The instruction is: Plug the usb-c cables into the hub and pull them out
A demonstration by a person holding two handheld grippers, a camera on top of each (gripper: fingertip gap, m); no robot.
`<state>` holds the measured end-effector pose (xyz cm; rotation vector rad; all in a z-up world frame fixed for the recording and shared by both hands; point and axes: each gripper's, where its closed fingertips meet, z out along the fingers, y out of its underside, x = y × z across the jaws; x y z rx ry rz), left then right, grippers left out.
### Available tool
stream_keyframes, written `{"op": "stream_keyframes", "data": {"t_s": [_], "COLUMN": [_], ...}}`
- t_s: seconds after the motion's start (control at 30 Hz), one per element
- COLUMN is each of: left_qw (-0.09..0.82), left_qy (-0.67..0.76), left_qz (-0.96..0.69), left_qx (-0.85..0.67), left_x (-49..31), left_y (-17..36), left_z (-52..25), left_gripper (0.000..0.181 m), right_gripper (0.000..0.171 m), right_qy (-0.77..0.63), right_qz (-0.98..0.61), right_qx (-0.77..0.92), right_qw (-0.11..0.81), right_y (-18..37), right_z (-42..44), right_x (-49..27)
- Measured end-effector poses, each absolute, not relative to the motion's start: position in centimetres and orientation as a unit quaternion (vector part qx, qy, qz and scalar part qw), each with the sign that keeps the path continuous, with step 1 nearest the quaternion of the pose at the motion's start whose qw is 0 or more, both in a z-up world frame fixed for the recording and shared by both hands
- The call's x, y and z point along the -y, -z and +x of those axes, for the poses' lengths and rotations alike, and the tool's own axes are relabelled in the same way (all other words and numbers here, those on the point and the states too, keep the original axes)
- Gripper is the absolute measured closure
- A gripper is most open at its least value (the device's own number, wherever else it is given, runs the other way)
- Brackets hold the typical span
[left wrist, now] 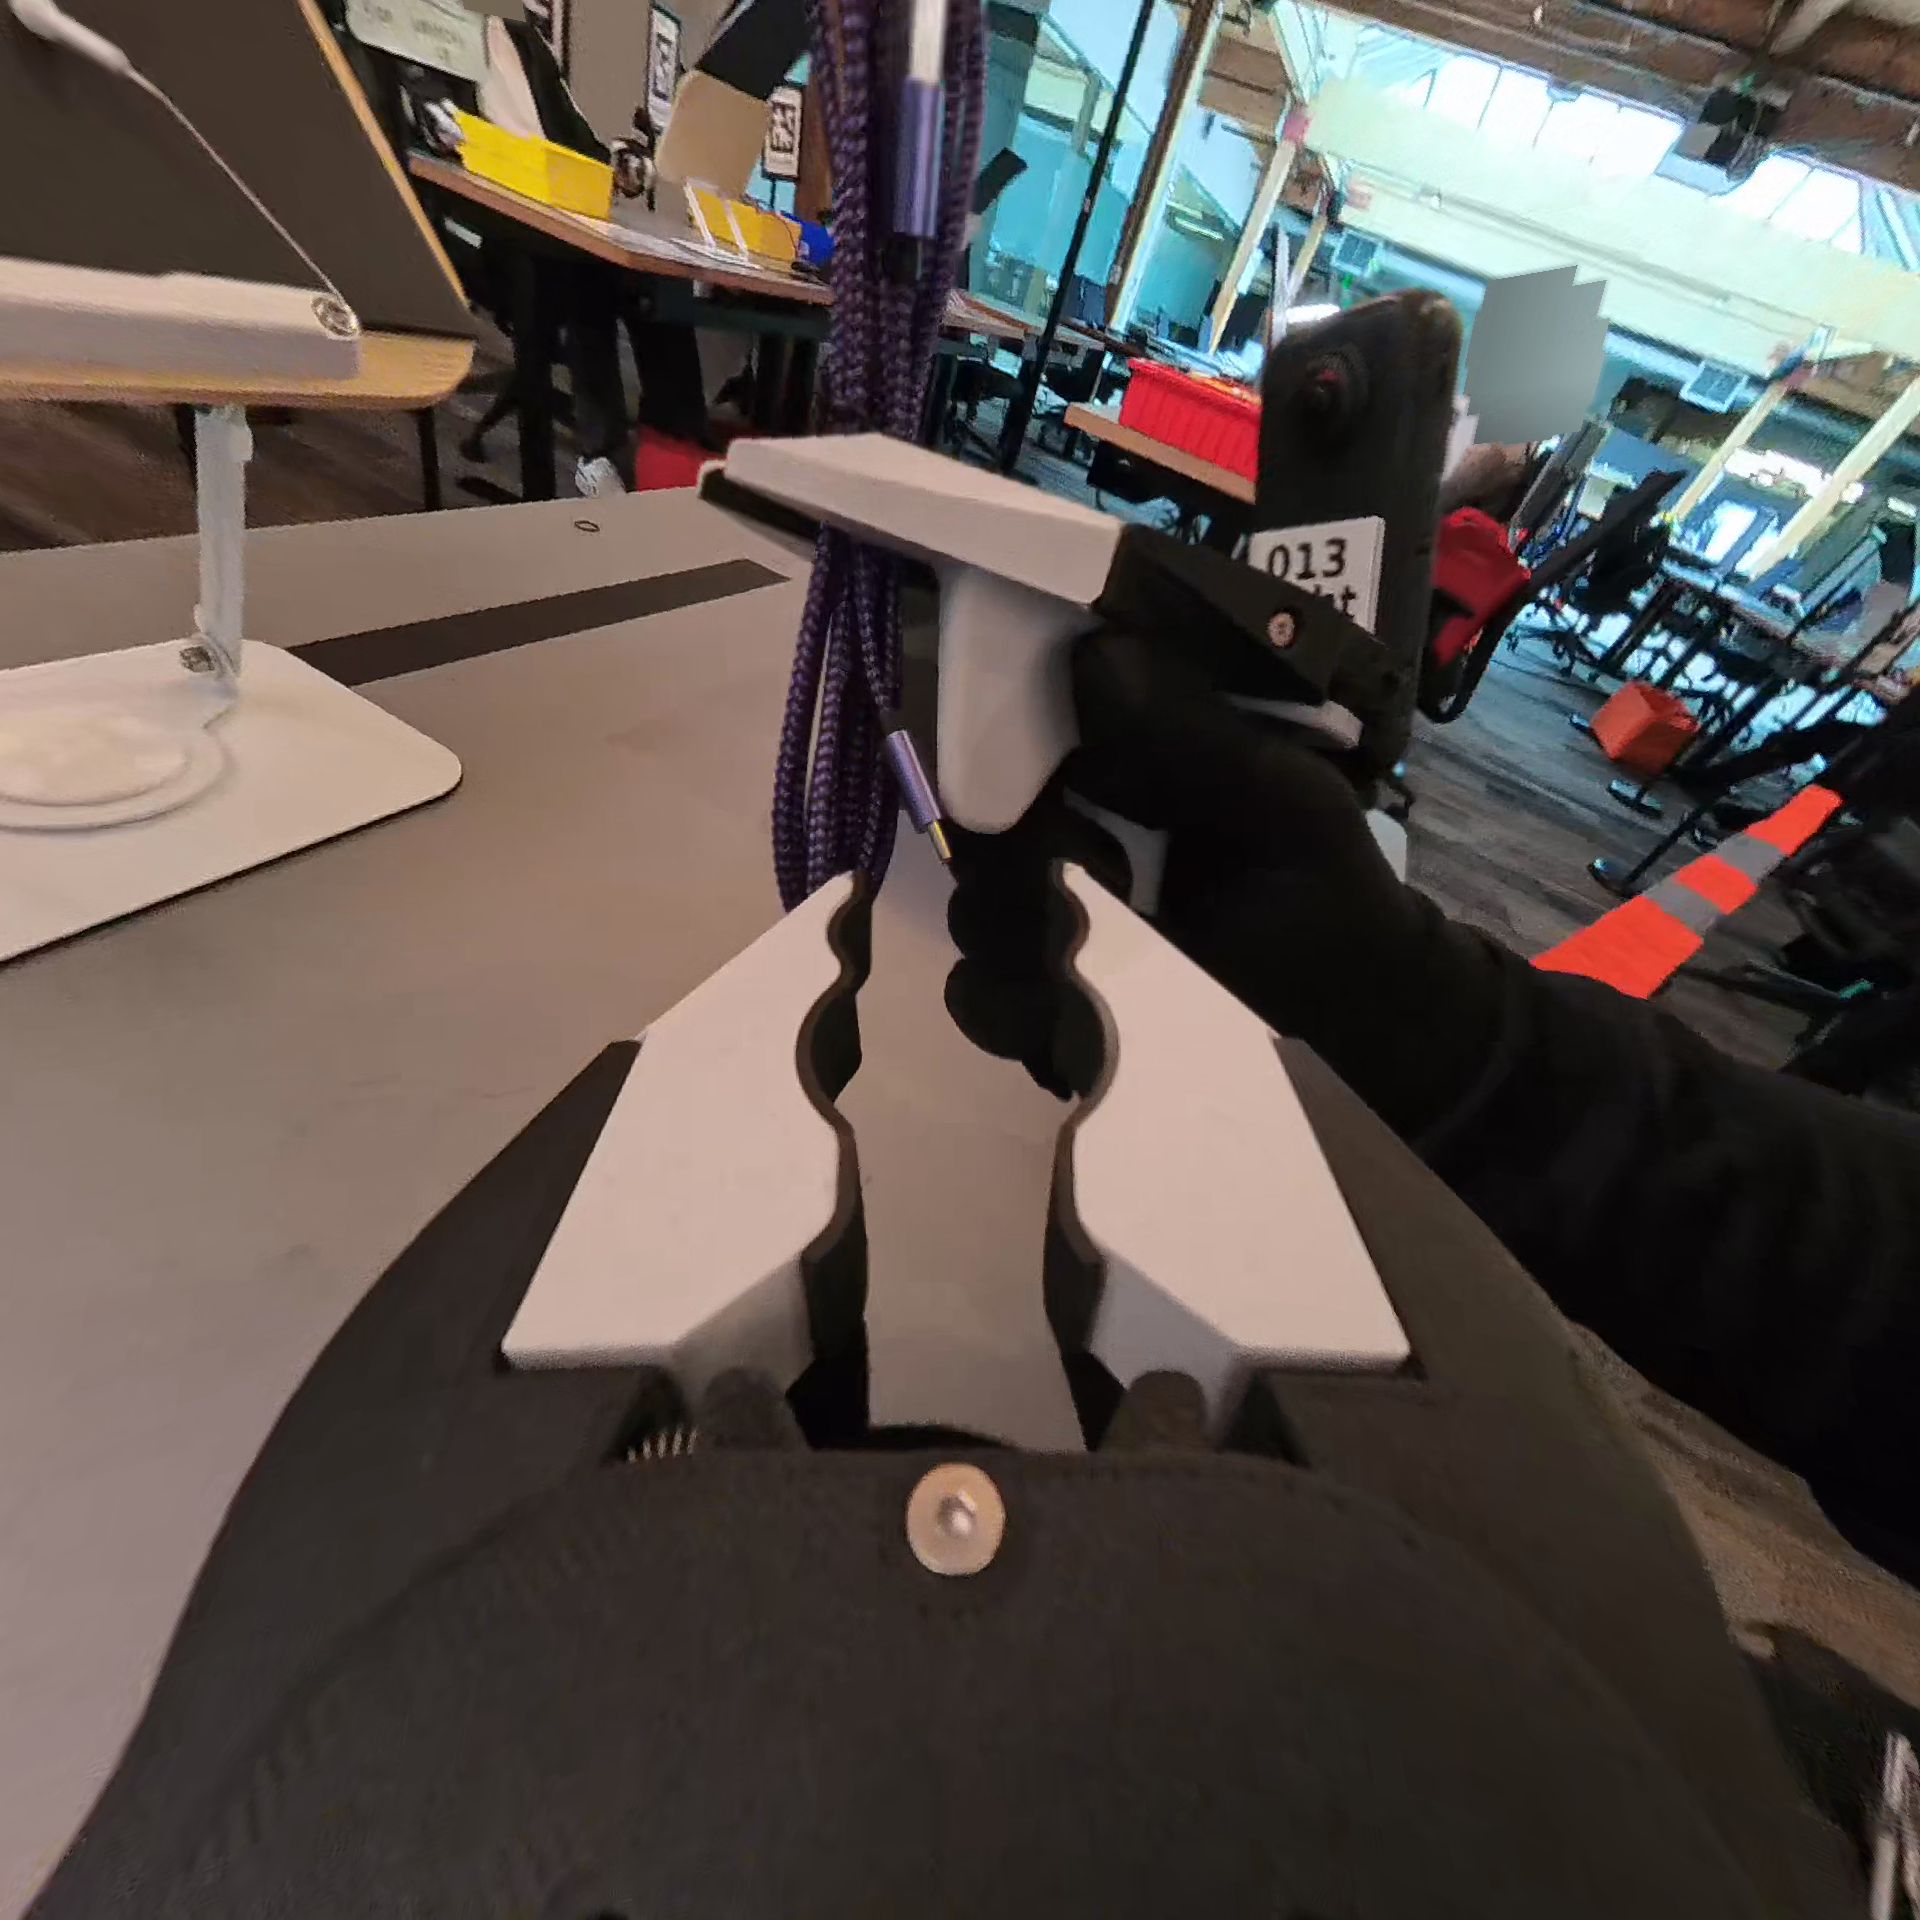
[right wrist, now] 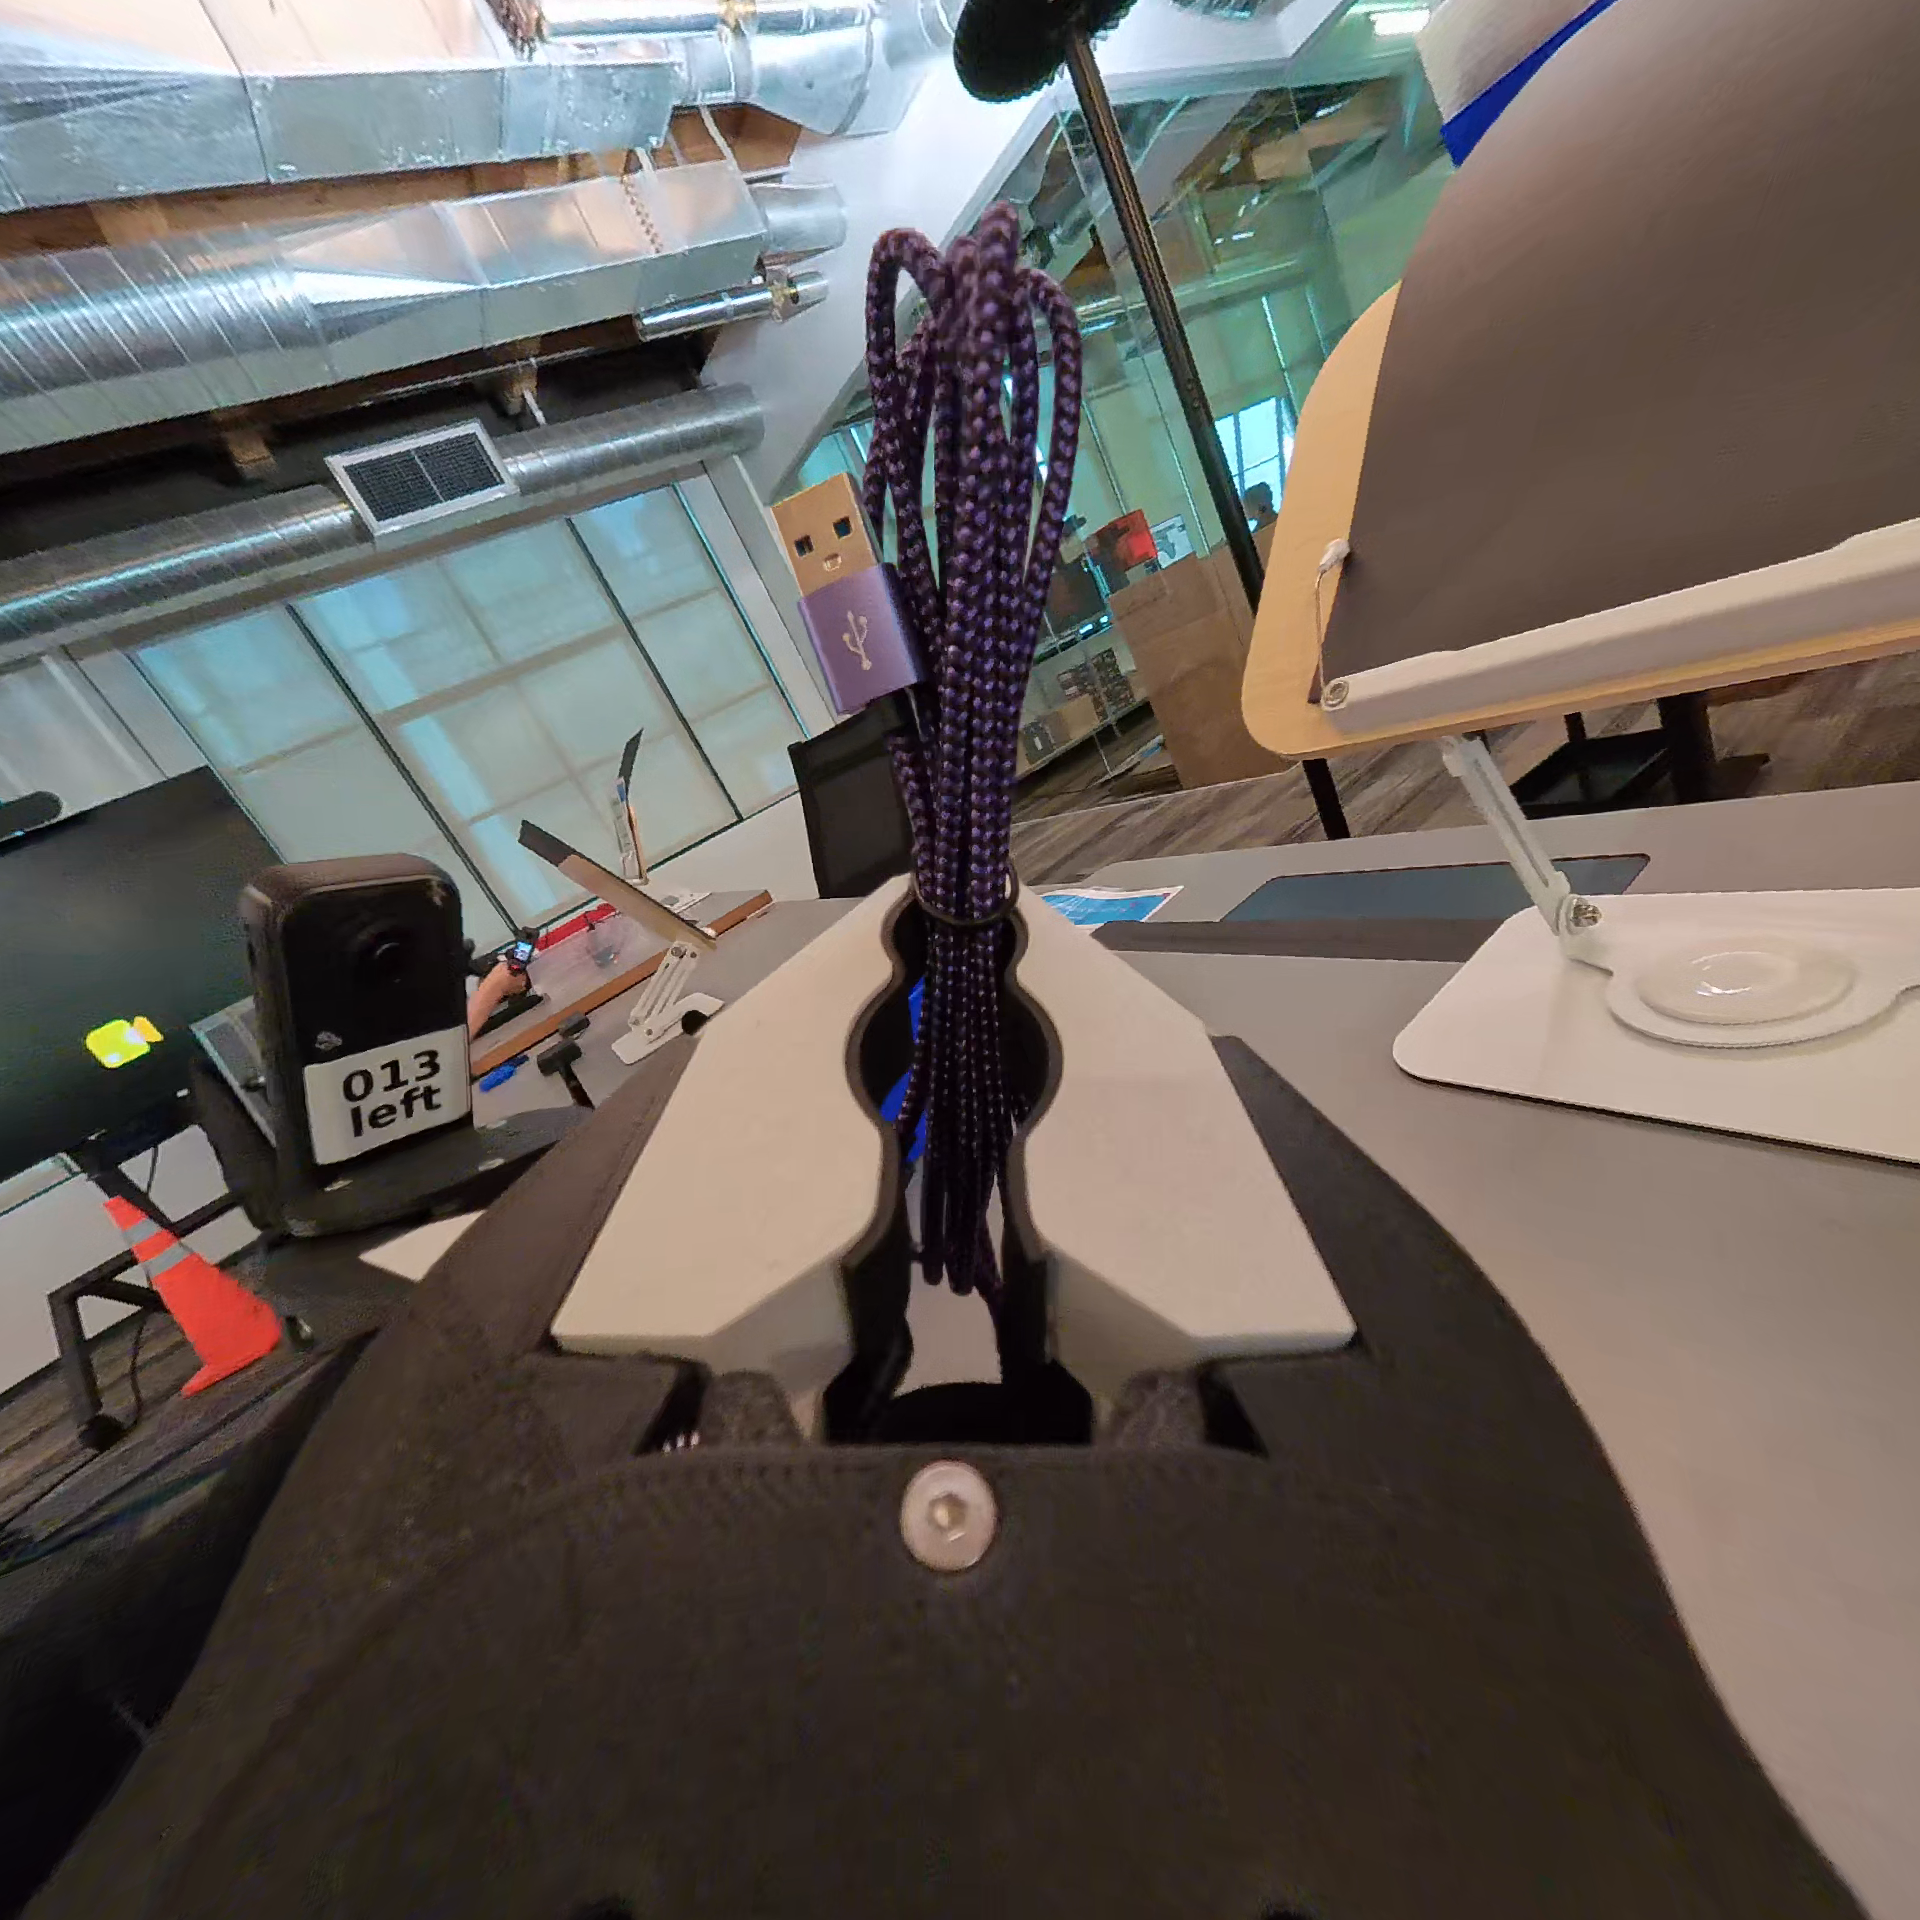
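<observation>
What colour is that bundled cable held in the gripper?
Purple with black flecks, a braided weave; the cable bundle shows best in the right wrist view.

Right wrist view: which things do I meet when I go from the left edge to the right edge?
Orange traffic cone → left gripper's black camera with a white label → purple braided cable bundle, held between the right gripper fingers → white stand base on the grey table.

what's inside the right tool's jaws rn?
The right tool is clamped on a bundled purple braided cable, coil upward, with a thin black tie around it at the fingertips. Its lower end is hidden between the fingers.
</observation>
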<state>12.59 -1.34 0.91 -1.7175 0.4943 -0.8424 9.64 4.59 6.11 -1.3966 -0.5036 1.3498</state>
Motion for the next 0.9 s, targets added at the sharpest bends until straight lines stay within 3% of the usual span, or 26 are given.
{"op": "stream_keyframes", "data": {"t_s": [0.3,0.9], "left_qw": [0.552,0.495], "left_qy": [0.372,0.453], "left_qz": [-0.718,-0.717], "left_qx": [-0.203,-0.190], "left_x": [0.7,0.5], "left_y": [-0.7,-1.1], "left_z": [13.0,10.4], "left_gripper": [0.181,0.181], "right_gripper": [0.165,0.156], "right_qy": [-0.563,-0.575], "right_qz": [-0.593,-0.634], "right_qx": [0.206,0.261], "right_qw": [0.538,0.447], "right_y": [-5.6,-1.6], "right_z": [9.1,9.6], "right_x": [-4.5,-4.9]}}
